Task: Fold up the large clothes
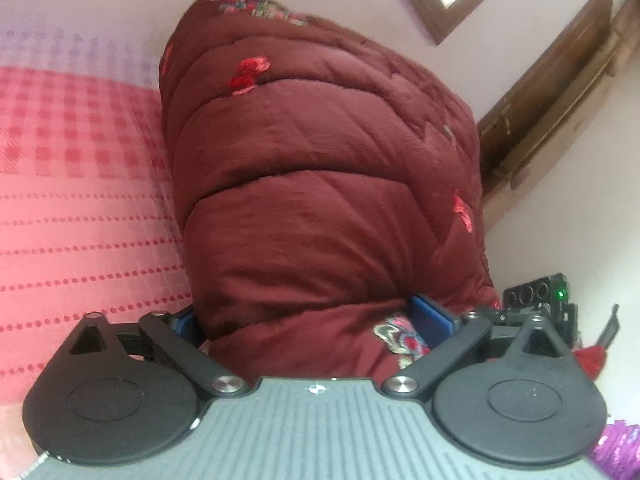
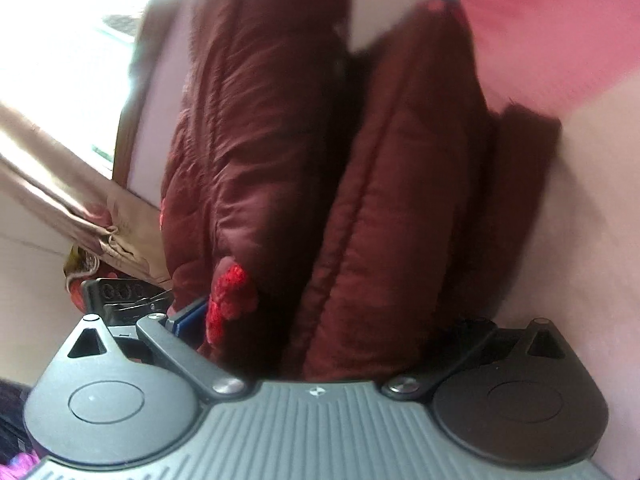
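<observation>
Left tongs (image 1: 316,322) clamped on a thick maroon quilt (image 1: 320,168), filling the middle of the frame over the pink checked bedsheet (image 1: 80,184) at left. Right tongs (image 2: 320,332) also clenched around quilt (image 2: 304,168) folds, curtain (image 2: 60,184) at left.

Quilt (image 1: 320,184): dark maroon, quilted stitch lines, scattered red flower motifs; multicoloured floral patch near my left claw (image 1: 312,320).
Bedsheet (image 1: 80,184): pink-red, checked at the far end, dotted rows nearer.
Claw pads (image 1: 430,320): blue.
My right claw (image 2: 320,332): black arms, grey ribbed body.
Window frame (image 1: 440,4): brown.
</observation>
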The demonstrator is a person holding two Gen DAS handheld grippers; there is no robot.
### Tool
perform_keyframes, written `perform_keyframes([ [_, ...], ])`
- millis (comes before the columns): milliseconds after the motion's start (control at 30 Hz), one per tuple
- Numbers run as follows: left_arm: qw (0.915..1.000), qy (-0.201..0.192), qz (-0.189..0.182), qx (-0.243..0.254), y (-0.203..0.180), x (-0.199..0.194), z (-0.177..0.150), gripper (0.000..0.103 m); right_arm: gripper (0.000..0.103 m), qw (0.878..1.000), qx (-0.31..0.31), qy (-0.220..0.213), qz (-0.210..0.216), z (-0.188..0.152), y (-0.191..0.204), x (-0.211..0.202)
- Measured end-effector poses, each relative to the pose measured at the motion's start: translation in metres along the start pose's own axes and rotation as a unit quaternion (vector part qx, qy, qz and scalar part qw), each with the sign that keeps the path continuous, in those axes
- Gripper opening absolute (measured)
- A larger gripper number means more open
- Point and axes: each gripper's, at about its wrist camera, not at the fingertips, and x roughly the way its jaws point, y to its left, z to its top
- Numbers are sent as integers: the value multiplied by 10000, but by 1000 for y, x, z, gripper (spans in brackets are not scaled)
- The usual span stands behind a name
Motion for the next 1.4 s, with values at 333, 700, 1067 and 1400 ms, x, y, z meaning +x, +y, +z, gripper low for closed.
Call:
perform_keyframes([
  [333, 9945, -746, 718, 133, -31, -35, -16, 81, 76, 9932, -1060, -470, 96, -1, 53, -1],
  [700, 9737, -1631, 1580, 172, -27, -136, -9, 79, 76, 9779, -1875, -379, 847, 0, 149, 62],
  [1067, 9423, -1984, 2696, 42, -16, -197, -4, 79, 76, 9695, -1807, 51, 1655, -16, 209, 173],
  [1400, 9276, -1892, 3218, -118, 6, -182, -14, 87, 78, 9787, -1688, 483, 1066, -40, 200, 226],
])
